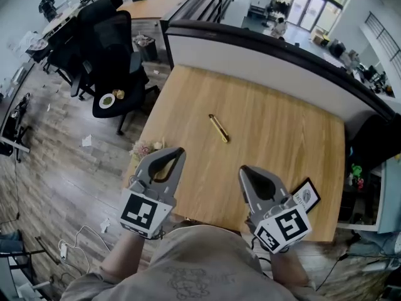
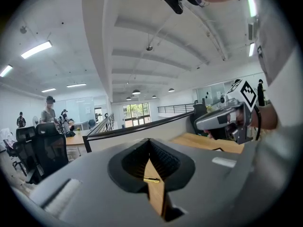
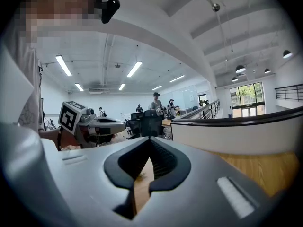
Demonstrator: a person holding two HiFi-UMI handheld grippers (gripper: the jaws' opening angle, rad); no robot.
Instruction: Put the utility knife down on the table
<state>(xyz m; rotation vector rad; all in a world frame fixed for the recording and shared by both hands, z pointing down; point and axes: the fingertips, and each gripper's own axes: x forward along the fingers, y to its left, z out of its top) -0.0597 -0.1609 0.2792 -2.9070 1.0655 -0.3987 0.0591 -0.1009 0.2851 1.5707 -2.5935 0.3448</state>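
A slim yellow utility knife (image 1: 218, 128) lies flat on the wooden table (image 1: 276, 130), near its middle, with nothing touching it. My left gripper (image 1: 180, 150) hovers over the table's front left, shut and empty, well short of the knife. My right gripper (image 1: 244, 169) is level with it at the front right, also shut with nothing held. In the left gripper view the knife (image 2: 151, 179) shows as a small yellow bar through the gap behind the closed tips (image 2: 149, 142), and the right gripper (image 2: 222, 119) is off to the right. The right gripper view looks past its closed tips (image 3: 150, 141).
A black card (image 1: 307, 196) lies by the table's front right edge. Small dried flowers (image 1: 143, 148) sit at its left edge. A black office chair (image 1: 116, 61) with a plate (image 1: 107, 100) stands left of the table. A low partition wall (image 1: 263, 55) runs behind it.
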